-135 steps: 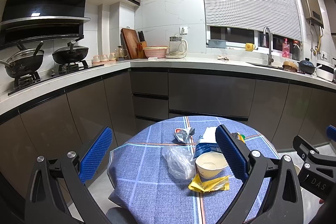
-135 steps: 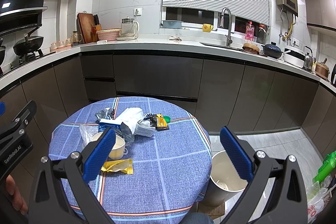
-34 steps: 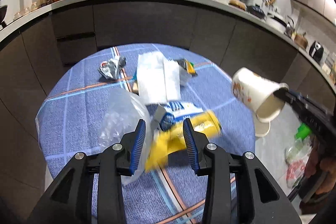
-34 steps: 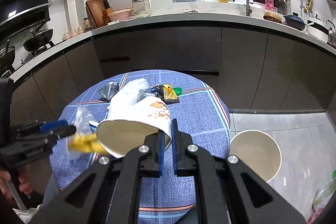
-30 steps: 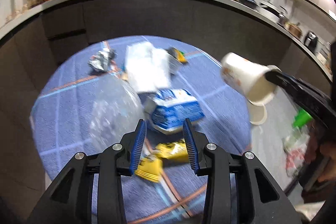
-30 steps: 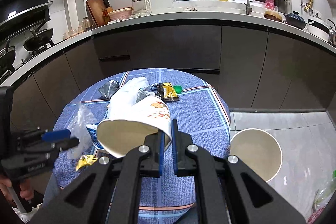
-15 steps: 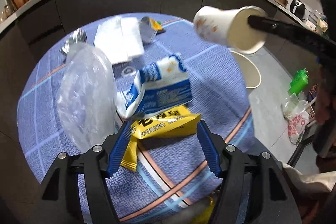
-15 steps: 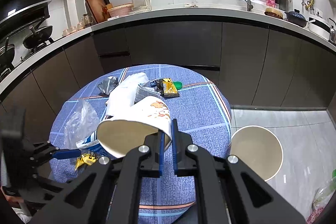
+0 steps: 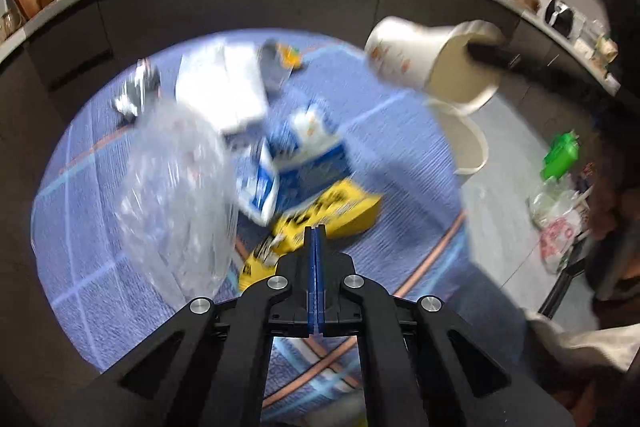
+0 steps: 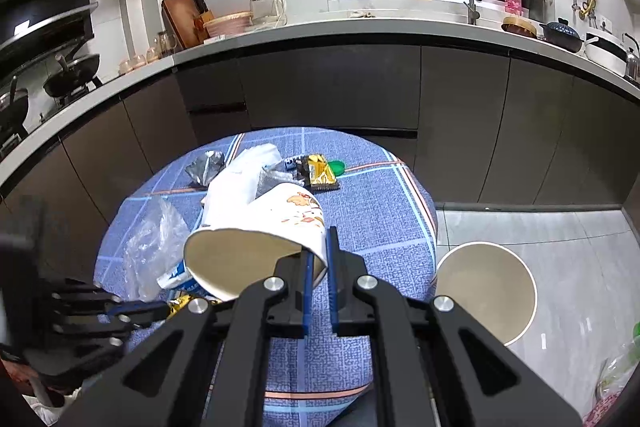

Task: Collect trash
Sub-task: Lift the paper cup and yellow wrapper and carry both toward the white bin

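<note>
While the left tool [image 9: 315, 231] points steeply down at the bench [image 9: 100, 247], its blue pads are pressed flat together with no gap between them. Its tips sit right at the near edge of the yellow wrapper [image 9: 320, 219], which lies crumpled on the blue checked cloth. The left view is blurred, so I cannot tell whether a fold of the wrapper is pinched or the tips only touch it. In the right view the same tool [image 10: 136, 309] comes in low from the left, with a scrap of yellow [image 10: 176, 303] at its tips.

Just beyond the wrapper lies a blue pack [image 9: 304, 155], partly overlapping it. A clear bag [image 9: 176, 195] stands puffed up to the left, close beside both. Farther back are a white paper [image 9: 220, 87] and a ball of foil [image 9: 136, 91].

The right tool [image 10: 318, 259] is narrow and clamped on the rim of a cup [image 10: 256, 227], one pad inside the wall and one outside. The cup is tipped on its side with its mouth towards the camera, held in the air above the bench. It has an orange print on its white wall.

Near the far edge of the bench lie a dark packet [image 10: 318, 173] and a green cap [image 10: 338, 167], touching each other. A bin [image 10: 486, 245] stands on the tiled floor just beside the bench, to the right, its mouth open.
</note>
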{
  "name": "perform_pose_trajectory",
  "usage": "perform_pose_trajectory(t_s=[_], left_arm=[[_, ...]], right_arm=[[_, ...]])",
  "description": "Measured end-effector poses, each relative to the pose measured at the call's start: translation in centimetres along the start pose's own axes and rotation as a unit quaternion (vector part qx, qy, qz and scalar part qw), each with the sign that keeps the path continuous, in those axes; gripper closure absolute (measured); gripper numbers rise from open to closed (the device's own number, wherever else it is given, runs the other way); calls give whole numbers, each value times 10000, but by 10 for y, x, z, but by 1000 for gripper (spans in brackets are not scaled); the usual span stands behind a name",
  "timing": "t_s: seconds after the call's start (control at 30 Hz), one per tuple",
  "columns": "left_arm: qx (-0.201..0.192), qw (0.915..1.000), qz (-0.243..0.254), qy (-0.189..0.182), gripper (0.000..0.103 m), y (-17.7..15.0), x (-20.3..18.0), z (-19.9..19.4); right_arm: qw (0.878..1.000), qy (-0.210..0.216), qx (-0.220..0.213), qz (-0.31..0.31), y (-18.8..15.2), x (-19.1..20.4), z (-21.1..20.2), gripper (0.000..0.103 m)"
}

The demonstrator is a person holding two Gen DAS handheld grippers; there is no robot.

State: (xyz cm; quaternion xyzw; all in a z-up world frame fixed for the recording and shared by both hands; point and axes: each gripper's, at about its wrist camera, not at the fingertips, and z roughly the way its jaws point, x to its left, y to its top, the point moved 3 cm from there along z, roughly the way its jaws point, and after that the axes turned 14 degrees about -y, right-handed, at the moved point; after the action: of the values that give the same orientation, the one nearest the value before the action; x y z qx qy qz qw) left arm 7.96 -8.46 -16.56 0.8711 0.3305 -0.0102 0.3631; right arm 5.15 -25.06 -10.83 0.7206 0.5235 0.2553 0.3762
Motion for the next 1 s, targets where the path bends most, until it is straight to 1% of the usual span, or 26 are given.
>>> perform_pose_trajectory(t_s=[0.03, 0.07, 0.1, 0.13, 0.2, 0.23, 0.27, 0.33, 0.37, 0.4, 0.47, 0.53, 0.57, 0.6, 0.63, 0.67, 0.77, 0.83, 0.9, 0.93, 0.97, 1.0], left_arm=[[-101, 9999, 10, -53, 103, 5, -4, -7], [-300, 9994, 32, -139, 103, 14, -8, -21], [-399, 9990, 52, -168, 103, 19, -12, -28], [-578, 9981, 121, -179, 103, 29, -16, -38], [-758, 9965, 325, -111, 103, 41, -22, -48], [-755, 9960, 482, -40, 103, 43, -25, -48], [-652, 9952, 732, 75, 102, 42, -28, -42], [-322, 9941, 1031, 116, 96, 38, -29, -21], [-57, 9934, 1127, 222, 82, 30, -28, -4], [97, 9926, 1184, 260, 76, 24, -27, 6], [446, 9906, 1229, 401, 76, 11, -18, 32], [636, 9908, 1112, 431, 76, 4, -8, 47], [687, 9912, 1060, 399, 70, 2, -3, 51], [721, 9911, 1046, 402, 56, 0, 1, 54], [720, 9906, 1086, 405, 51, -1, 3, 55], [729, 9902, 1128, 389, 49, -2, 3, 54], [758, 9892, 1195, 393, 50, -4, 4, 56], [768, 9895, 1140, 456, 59, -4, 9, 58], [773, 9903, 999, 581, 80, -1, 15, 62], [756, 9903, 956, 661, 85, 1, 19, 62], [783, 9908, 904, 634, 90, 2, 20, 63], [804, 9927, 754, 492, 92, 2, 23, 63]], right_arm=[[10000, 9, -30, 40, 2, -3, -2, 95], [9999, -7, -91, 103, 5, -8, -5, 95], [9998, -33, -137, 140, 7, -11, -8, 95], [9996, -70, -191, 179, 8, -15, -11, 95], [9991, -168, -283, 262, 12, -27, -16, 95], [9987, -226, -314, 321, 14, -33, -19, 95], [9985, -252, -319, 364, 14, -38, -19, 95], [9982, -263, -294, 452, 11, -45, -20, 95], [9981, -263, -250, 498, 9, -49, -19, 95], [9981, -256, -219, 512, 8, -49, -17, 95], [9984, -210, -125, 511, 4, -49, -12, 95], [9987, -171, -63, 473, 0, -47, -9, 95], [9988, -155, -40, 467, -2, -46, -9, 95], [9988, -142, -29, 466, -2, -46, -8, 95], [9988, -135, -22, 466, -2, -46, -7, 95], [9988, -136, -15, 466, -2, -45, -6, 95], [9988, -118, 1, 475, -2, -43, -4, 95], [9990, -96, 35, 433, -4, -39, -1, 95], [9992, -75, 94, 392, -5, -37, 3, 95], [9992, -70, 118, 377, -4, -35, 4, 95], [9992, -75, 121, 366, -3, -34, 5, 95], [9992, -87, 105, 365, -2, -34, 5, 95]])
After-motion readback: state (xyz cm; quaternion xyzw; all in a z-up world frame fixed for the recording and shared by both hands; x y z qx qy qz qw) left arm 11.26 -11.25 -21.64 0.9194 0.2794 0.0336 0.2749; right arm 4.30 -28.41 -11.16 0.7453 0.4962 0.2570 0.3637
